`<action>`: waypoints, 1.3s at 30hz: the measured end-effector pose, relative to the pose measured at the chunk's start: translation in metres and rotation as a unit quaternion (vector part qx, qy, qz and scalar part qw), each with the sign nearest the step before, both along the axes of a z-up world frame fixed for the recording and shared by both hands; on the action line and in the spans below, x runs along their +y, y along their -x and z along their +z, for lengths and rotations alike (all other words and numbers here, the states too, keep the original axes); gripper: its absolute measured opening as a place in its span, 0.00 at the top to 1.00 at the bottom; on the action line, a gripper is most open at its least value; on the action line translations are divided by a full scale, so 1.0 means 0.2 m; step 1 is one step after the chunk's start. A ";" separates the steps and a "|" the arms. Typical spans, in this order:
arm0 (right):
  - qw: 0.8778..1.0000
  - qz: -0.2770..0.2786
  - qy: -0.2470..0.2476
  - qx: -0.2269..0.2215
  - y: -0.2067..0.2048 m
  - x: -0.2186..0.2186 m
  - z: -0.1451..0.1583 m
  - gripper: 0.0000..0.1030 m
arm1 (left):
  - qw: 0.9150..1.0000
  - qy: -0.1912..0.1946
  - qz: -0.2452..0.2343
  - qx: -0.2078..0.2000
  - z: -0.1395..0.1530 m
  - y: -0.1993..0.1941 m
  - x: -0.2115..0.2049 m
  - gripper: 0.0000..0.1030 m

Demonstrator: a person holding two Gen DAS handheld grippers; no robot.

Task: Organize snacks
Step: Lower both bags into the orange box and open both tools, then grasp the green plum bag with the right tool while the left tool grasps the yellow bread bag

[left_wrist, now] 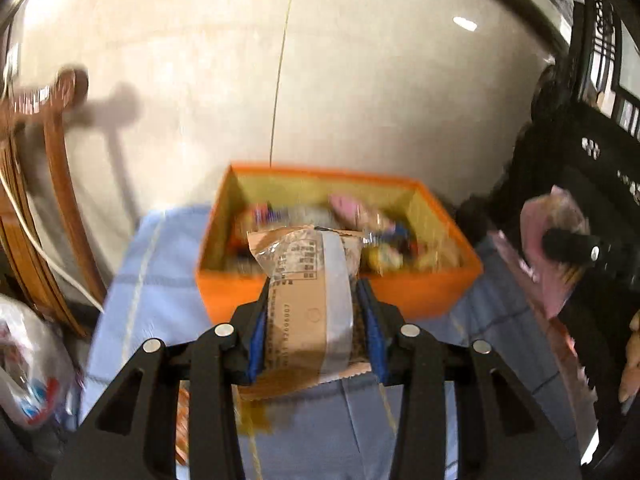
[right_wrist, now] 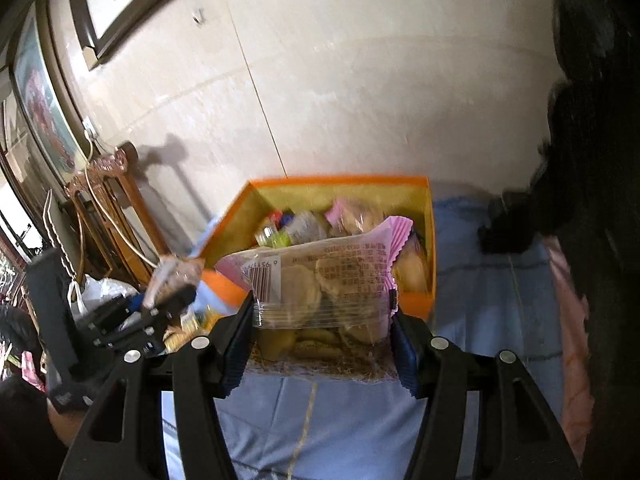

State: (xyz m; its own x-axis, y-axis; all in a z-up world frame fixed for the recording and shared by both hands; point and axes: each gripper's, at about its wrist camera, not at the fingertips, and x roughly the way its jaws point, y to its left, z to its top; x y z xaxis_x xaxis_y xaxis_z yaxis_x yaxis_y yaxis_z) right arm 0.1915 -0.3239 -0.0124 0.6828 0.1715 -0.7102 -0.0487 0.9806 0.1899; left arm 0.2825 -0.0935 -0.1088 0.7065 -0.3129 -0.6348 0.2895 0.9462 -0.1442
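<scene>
The pale tiled wall [left_wrist: 360, 80] is filling the whole top half of both wrist views, and below it the blue checked cloth [left_wrist: 160, 280] is spreading across the table from nine o'clock down to six. Sitting on that cloth at dead centre in both views is the orange box [left_wrist: 420, 292], open on top and already carrying a jumble of wrapped snacks [left_wrist: 360, 216].

Over to the left gripper [left_wrist: 316, 304]: its blue-padded fingers are pinching the brown snack packet [left_wrist: 304, 300] from both sides, and the packet is sticking out toward twelve o'clock, its clear crimped end hanging over the near wall of the box. In the right wrist view that same gripper is showing at nine o'clock, beside the box's left corner, packet tip up.

The right gripper [right_wrist: 322, 320] is clamping the pink-edged cookie packet [right_wrist: 320, 280] crosswise, one pad on each short end, round biscuits showing through the clear film. The packet is lying broadside between the fingers, its top edge overlapping the box's near rim at twelve o'clock; whether it is over the box or just short of it, I cannot tell. In the left wrist view that packet is blurring past at three o'clock.

At eight o'clock in the left view, a white plastic bag [left_wrist: 28, 368] is sitting beside a wooden chair [left_wrist: 52, 184].
</scene>
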 end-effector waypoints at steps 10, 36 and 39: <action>0.999 0.019 0.031 -0.004 -0.51 0.03 0.25 0.34 | 1.000 0.016 -0.005 -0.006 0.35 -0.44 -0.02 0.22; 0.993 0.015 0.044 0.110 0.00 0.29 -0.69 0.13 | 0.992 -0.115 0.007 0.051 -0.50 0.26 0.40 0.04; 0.992 0.008 0.049 0.118 -0.09 0.28 -0.76 0.13 | 0.992 -0.119 0.005 0.043 -0.57 0.20 0.35 0.04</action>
